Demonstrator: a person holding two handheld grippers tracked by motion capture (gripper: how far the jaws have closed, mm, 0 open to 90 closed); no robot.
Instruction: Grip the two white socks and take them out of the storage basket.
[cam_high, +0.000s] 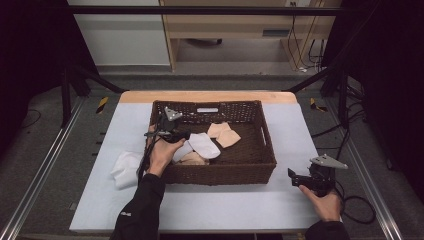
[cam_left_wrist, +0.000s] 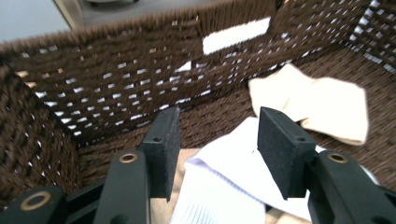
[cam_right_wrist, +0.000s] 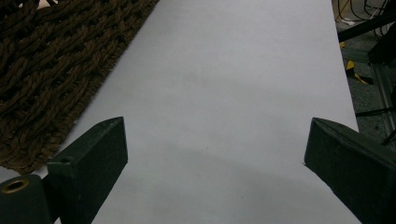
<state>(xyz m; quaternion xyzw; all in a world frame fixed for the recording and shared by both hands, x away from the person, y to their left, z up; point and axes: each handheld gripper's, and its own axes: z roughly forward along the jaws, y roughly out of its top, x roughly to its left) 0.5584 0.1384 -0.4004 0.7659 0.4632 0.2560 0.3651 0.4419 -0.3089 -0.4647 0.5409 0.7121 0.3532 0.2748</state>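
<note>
A dark woven basket (cam_high: 215, 172) stands mid-table with socks inside. My left gripper (cam_high: 183, 135) reaches down into its left part, jaws apart. In the left gripper view the left gripper (cam_left_wrist: 217, 135) hovers just over a white sock (cam_left_wrist: 224, 182), which lies below the gap with neither pad pressing on it. That white sock (cam_high: 204, 145) rests partly on a beige piece (cam_high: 192, 159). Folded beige socks (cam_high: 224, 134) lie farther right, near the back wall (cam_left_wrist: 322, 102). My right gripper (cam_high: 292, 175) sits on the table right of the basket, open wide with nothing between its jaws (cam_right_wrist: 215, 154).
A white sock or cloth pile (cam_high: 126, 169) lies on the pale table (cam_high: 225, 205) just left of the basket. The basket's walls (cam_left_wrist: 93, 79) close in around the left gripper. Metal frame rails and cables run along both sides of the table.
</note>
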